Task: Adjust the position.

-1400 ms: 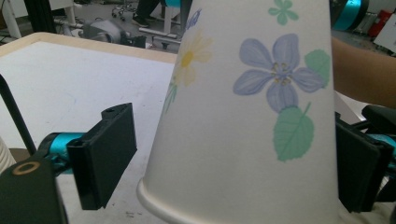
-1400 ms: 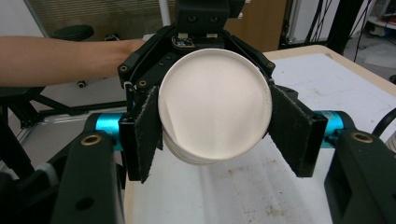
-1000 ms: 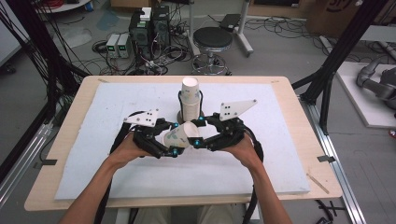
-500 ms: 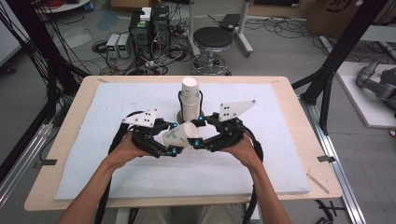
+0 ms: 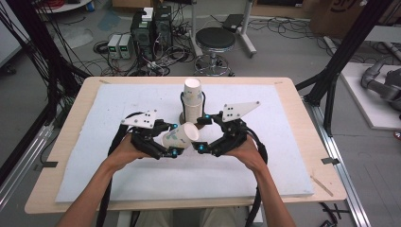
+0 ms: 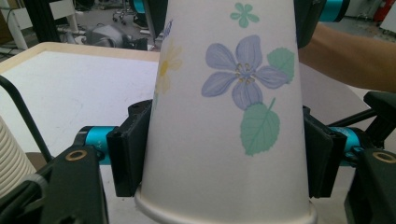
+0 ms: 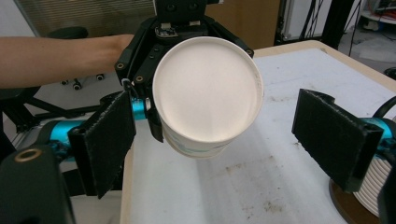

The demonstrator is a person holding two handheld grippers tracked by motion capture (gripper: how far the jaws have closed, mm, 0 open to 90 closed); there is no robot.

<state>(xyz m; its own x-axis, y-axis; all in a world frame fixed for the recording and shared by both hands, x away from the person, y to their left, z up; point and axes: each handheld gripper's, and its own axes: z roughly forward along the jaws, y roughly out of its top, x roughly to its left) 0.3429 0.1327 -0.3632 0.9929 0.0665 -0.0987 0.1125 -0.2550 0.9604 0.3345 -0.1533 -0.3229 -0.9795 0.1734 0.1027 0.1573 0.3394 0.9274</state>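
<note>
Lying sideways, white paper cup (image 6: 224,121) shows printed flowers.

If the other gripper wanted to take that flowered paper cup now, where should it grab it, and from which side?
Probably the wide rim end. The flowered cup lies level, its narrow base end already clamped by the left gripper, its open mouth facing the right gripper, whose jaws have just been opening with nothing pressed between them. Coming in from that mouth side, pads across the wall just behind the rolled rim, looks best.
</note>
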